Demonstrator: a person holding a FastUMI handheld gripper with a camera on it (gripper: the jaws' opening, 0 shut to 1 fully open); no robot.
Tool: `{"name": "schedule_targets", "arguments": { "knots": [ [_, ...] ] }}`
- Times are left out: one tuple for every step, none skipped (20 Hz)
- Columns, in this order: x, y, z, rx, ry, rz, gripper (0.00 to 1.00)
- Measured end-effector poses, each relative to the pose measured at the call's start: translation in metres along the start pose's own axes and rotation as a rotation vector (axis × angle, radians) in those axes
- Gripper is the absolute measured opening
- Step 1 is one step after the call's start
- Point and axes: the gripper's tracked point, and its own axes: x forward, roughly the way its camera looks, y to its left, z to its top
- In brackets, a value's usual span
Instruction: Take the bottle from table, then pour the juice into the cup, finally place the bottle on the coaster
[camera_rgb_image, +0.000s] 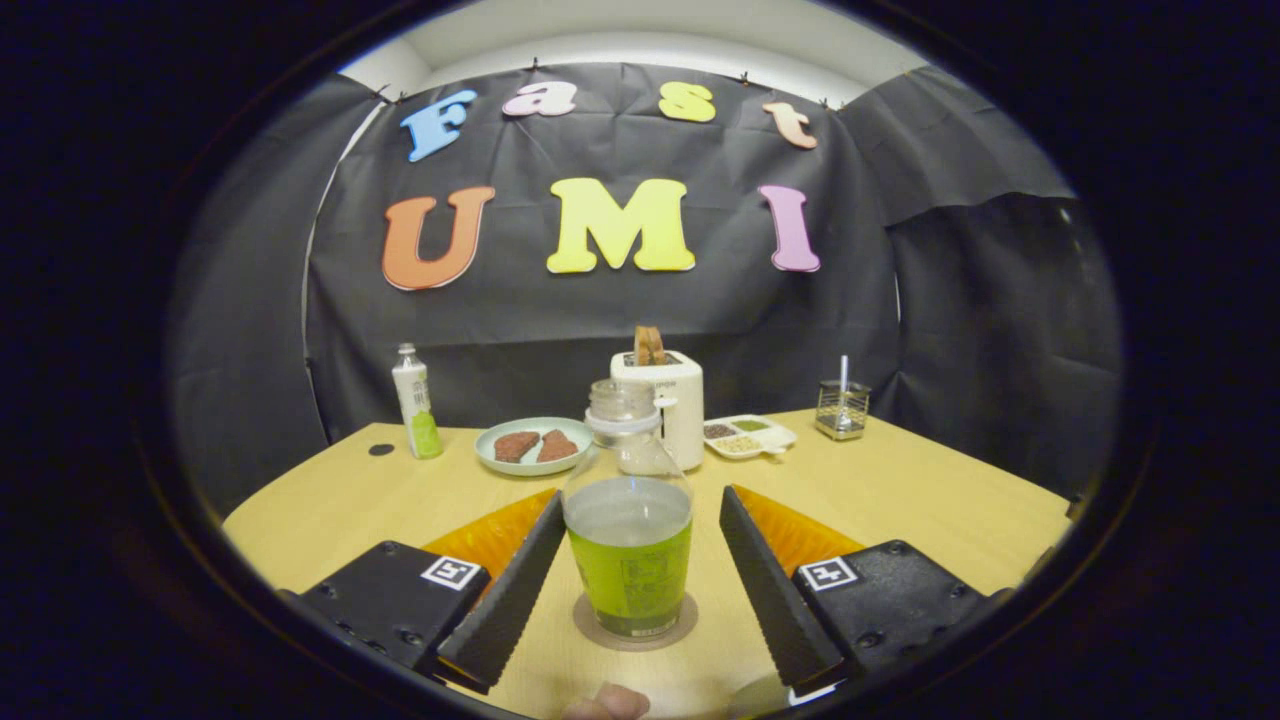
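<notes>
Wooden table (900, 500) carries the bottle (628, 520) upright on its coaster (590, 628), between the spread, untouching fingers of the gripper (640, 530); retreat toward 6 o'clock could clip and topple it

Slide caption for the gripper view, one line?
Hand-held gripper open around the juice bottle standing on the coaster; plate and toaster beyond.

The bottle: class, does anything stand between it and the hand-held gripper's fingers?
Nothing visible does. The bottle stands on the coaster between the open fingers of the hand-held gripper, with bare gaps on both sides.
</notes>
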Motion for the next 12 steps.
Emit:
{"name": "schedule_targets", "arguments": {
  "knots": [
    [-0.009, -0.002, 0.004, -0.010, -0.011, -0.011, 1.00],
    [-0.018, -0.003, 0.009, -0.026, -0.019, -0.023, 1.00],
    [-0.031, 0.001, 0.016, -0.042, -0.036, -0.014, 1.00],
    [-0.043, 0.010, 0.025, -0.050, -0.061, 0.033, 1.00],
    [-0.055, 0.022, 0.032, -0.040, -0.079, 0.092, 1.00],
    [-0.067, 0.030, 0.038, -0.023, -0.093, 0.128, 1.00],
    [-0.078, 0.029, 0.043, -0.011, -0.103, 0.143, 1.00],
    [-0.090, 0.026, 0.047, -0.014, -0.110, 0.145, 1.00],
    [-0.102, 0.021, 0.050, -0.023, -0.117, 0.135, 1.00],
    [-0.115, 0.013, 0.050, -0.036, -0.117, 0.119, 1.00],
    [-0.119, -0.004, 0.043, -0.048, -0.113, 0.100, 1.00],
    [-0.132, -0.010, 0.043, -0.056, -0.109, 0.089, 1.00]
  ]
}}
